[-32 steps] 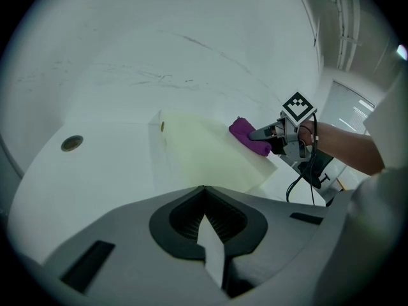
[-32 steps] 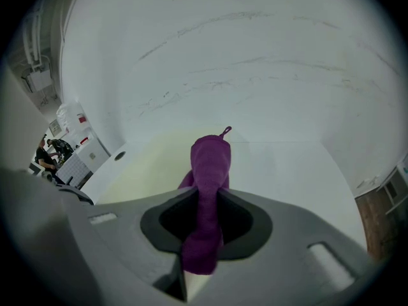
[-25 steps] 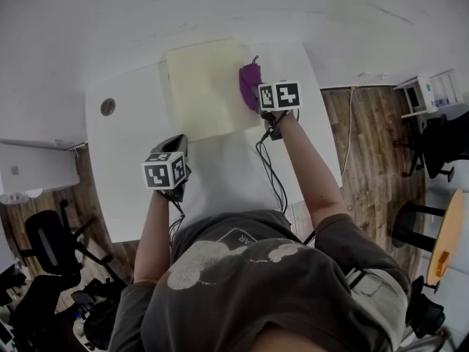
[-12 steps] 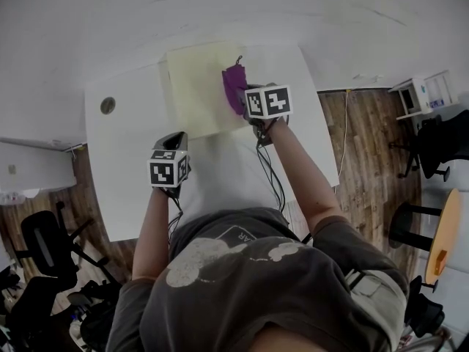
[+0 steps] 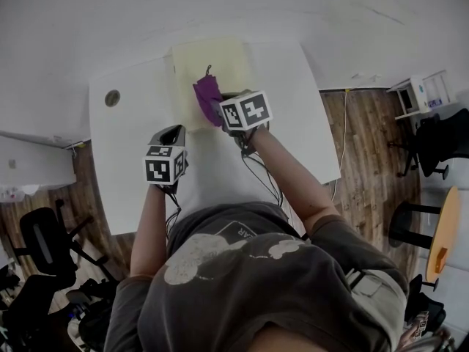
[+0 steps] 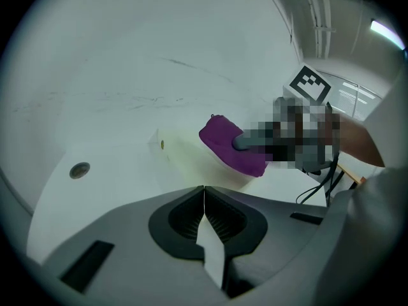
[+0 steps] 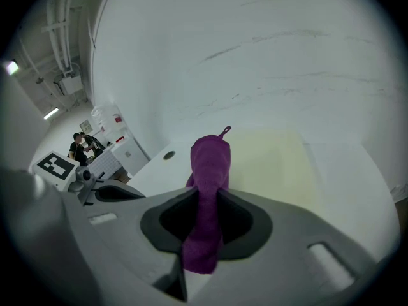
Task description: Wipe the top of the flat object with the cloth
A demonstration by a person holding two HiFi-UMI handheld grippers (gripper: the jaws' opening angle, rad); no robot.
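Head view first: a white table [image 5: 139, 196] with the pale yellow flat object [image 5: 227, 61] lying at its far edge. The purple cloth [image 5: 207, 92] sits on top of the flat object, near its middle, with a small hanging loop poking out of the far end. The right gripper [image 5: 218, 108] is reaching in over the flat object's near edge. Its marker cube [image 5: 245, 112] shows black-and-white square codes, no letters. The left gripper [image 5: 170, 133] hangs back over bare table, just short of the flat object, with the same kind of coded cube on top. A round cable hole [image 5: 112, 97] sits at the table's left. The person's dark shirt [image 5: 256, 284] carries a pale print, and its lettering is too small to read.

Left gripper view: jaws pressed together, nothing between them. Beyond them, the cloth rests on the flat object, and the right gripper meets it behind a mosaic patch.

Right gripper view: jaws clamped on the cloth. A purple band runs straight up between them, its far end lying on the yellow surface with the loop at the tip. The cable hole shows off to the left.
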